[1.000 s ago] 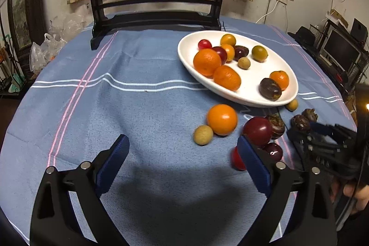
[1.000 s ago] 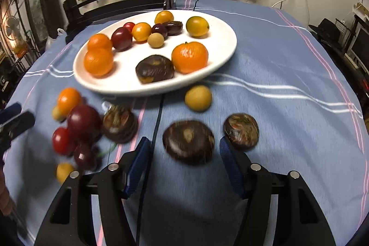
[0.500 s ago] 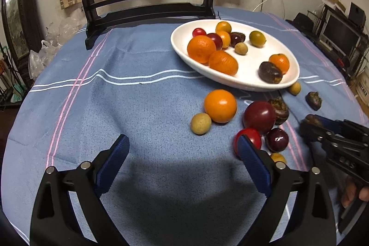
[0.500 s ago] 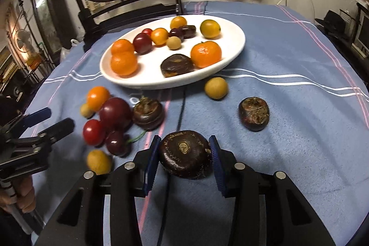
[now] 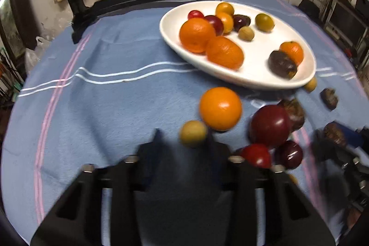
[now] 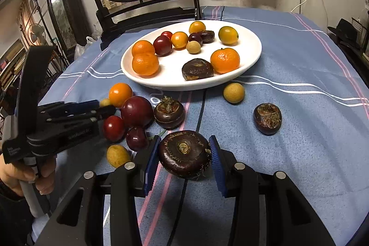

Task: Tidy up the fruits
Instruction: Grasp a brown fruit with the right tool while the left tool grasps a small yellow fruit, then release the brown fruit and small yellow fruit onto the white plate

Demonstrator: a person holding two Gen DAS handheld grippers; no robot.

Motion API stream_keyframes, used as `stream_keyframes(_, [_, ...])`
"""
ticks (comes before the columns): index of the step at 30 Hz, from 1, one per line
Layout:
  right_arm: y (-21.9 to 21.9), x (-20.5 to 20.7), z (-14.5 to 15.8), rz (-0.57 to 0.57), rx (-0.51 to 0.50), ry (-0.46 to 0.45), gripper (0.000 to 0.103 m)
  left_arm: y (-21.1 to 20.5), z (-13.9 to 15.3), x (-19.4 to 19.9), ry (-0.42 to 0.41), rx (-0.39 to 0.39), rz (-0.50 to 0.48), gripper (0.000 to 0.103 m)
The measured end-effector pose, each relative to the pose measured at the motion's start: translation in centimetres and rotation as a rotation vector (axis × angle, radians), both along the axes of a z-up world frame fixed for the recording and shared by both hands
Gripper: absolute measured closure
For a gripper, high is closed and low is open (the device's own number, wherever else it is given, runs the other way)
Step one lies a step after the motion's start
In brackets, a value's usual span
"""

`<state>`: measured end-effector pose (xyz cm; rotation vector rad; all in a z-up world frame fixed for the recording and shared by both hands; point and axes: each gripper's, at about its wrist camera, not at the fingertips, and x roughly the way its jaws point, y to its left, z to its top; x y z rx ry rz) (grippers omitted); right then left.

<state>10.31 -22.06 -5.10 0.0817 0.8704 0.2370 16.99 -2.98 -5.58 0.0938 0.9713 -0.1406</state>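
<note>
While the right gripper (image 6: 184, 161) clamps its ribbed blue pads against both sides of a dark brown, flattened round water chestnut (image 6: 184, 157) with a tan stem scar, that fruit sits low in the centre of the right wrist frame. Two more rough brown water chestnuts lie on the blue woven tablecloth (image 6: 299, 121), one at mid-frame (image 6: 169, 114) and one to the right (image 6: 267, 116).

Above them, the glossy white oval ceramic plate (image 6: 251, 57) holds dimpled orange mandarins, smooth dark red plums, small yellow-orange kumquats, a tan longan and dark water chestnuts. Loose on the cloth at the left is a cluster: a shiny orange mandarin (image 6: 120, 94), a large dark red plum (image 6: 137, 111), a red cherry tomato (image 6: 113, 128), a smaller plum and a yellow oval fruit.

The left gripper (image 6: 107, 108) enters from the left edge there, held by a hand (image 6: 13, 173), its black fingers drawn together beside a small tan longan (image 5: 193, 133). The left wrist frame is blurred; its jaws have just been closing, and there the longan appears just ahead of the tips, whether touched I cannot tell. Only this view shows the right gripper's blue tip at its right edge; only the other shows the round bird-and-blossom panel on the dark wooden chair (image 6: 147, 13).
</note>
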Motion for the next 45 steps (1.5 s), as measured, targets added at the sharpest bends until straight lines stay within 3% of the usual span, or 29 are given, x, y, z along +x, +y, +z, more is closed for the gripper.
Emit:
stream_keyframes(6, [-0.3,-0.2,0.3,-0.015,0.002,-0.024,0.060,0.2,1.0,-1.1,-0.022,-0.013,-0.003,0.081])
stream_keyframes(13, [-0.4,-0.6,2.1,-0.032,0.031,-0.091,0.060,0.2,5.5,-3.1,-0.120,-0.073,-0.057,0.081])
stream_keyframes(19, [0.6,1.1,4.9,0.011,0.002,-0.174,0.060,-2.1,8.3,-0.3,-0.148,-0.101,-0.104,0.081])
stream_keyframes(26, [1.1,5.6,4.3,0.029,0.001,-0.155,0.060,-4.5,7.3,5.0,-0.100,-0.106,-0.076,0.081])
stream_keyframes(33, [1.7,7.5,2.8,0.049,0.015,-0.125,0.060,-5.9,5.6,7.5,-0.062,-0.100,-0.072,0.081])
stream_keyframes(34, [1.7,7.7,2.6,0.048,0.013,-0.120,0.060,-6.0,5.5,7.7,-0.061,-0.101,-0.069,0.077])
stream_keyframes(36, [1.4,8.0,2.4,0.041,0.035,-0.117,0.055,-5.9,5.6,7.9,-0.084,-0.103,-0.031,0.036])
stream_keyframes(37, [1.2,8.0,2.4,0.035,0.046,-0.124,0.042,-5.7,5.8,7.7,-0.102,-0.104,-0.019,0.032])
stream_keyframes(38, [0.9,7.7,2.6,0.019,0.053,-0.136,0.040,-5.5,6.2,7.3,-0.132,-0.107,-0.007,0.032])
stream_keyframes(42, [-0.1,6.6,3.6,-0.003,0.080,-0.157,0.040,-4.8,7.0,5.9,-0.145,-0.099,-0.015,0.031])
stream_keyframes(45, [-1.2,5.4,4.1,-0.026,0.112,-0.148,0.040,-3.5,7.4,4.4,-0.149,-0.100,0.001,0.023])
